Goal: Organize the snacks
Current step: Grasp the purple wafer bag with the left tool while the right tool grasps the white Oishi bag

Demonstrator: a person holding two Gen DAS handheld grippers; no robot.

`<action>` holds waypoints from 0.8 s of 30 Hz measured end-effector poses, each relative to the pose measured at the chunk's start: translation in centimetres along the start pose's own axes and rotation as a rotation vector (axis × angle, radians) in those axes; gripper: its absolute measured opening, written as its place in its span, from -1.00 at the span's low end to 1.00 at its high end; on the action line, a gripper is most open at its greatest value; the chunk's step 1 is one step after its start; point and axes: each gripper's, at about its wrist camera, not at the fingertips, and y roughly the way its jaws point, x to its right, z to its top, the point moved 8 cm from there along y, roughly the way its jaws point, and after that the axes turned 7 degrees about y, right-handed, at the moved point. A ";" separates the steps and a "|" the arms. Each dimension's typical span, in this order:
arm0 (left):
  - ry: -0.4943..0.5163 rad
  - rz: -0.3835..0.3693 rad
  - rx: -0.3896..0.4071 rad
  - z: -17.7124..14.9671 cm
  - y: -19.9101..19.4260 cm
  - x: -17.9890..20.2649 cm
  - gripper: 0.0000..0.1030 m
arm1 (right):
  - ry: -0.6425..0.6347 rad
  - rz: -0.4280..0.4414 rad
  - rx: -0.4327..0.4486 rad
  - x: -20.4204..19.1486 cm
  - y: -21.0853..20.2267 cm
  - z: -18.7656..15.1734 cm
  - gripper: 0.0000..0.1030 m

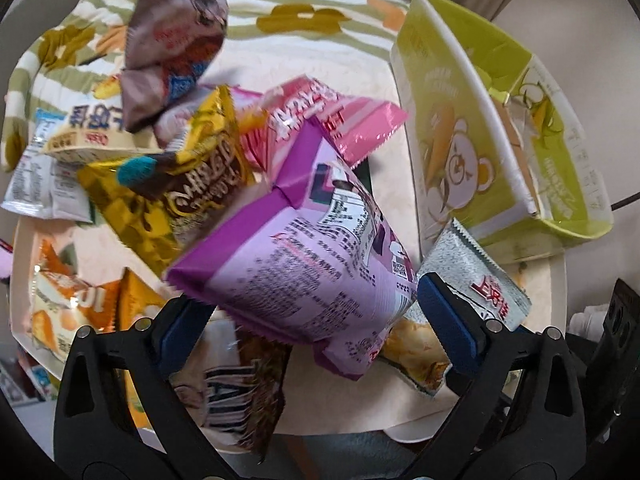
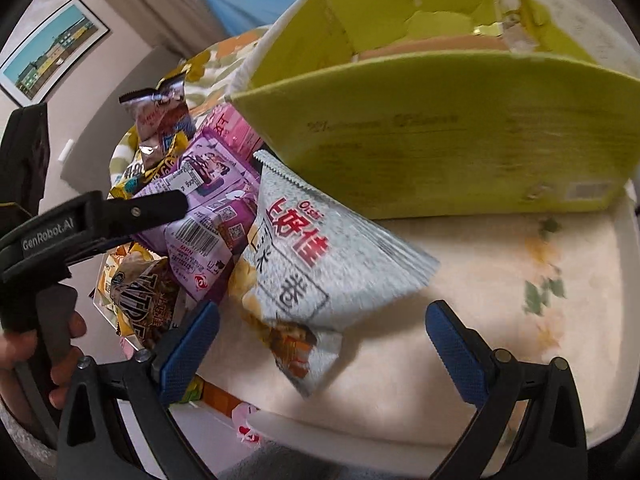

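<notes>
Between the wide-spread left gripper pads sits a purple foil snack bag, ungrasped; right gripper released over a grey foil bag.

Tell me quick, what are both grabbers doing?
Left gripper: open around the purple snack bag, not squeezing.
Right gripper: open, holding nothing.

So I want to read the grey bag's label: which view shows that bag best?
The right wrist view: the grey bag lies nearly whole with its red lettering facing the camera. In the left wrist view, the right finger covers part of it.
</notes>
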 end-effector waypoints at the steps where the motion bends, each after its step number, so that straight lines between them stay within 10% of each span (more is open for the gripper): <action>1: 0.000 0.003 -0.006 -0.1 0.3 0.1 0.86 | -0.006 0.010 -0.014 -0.1 0.4 0.1 0.92; 24: -0.046 -0.086 0.017 -1.7 -1.5 -0.6 -0.09 | -0.070 0.125 -0.126 -0.3 2.6 0.6 0.06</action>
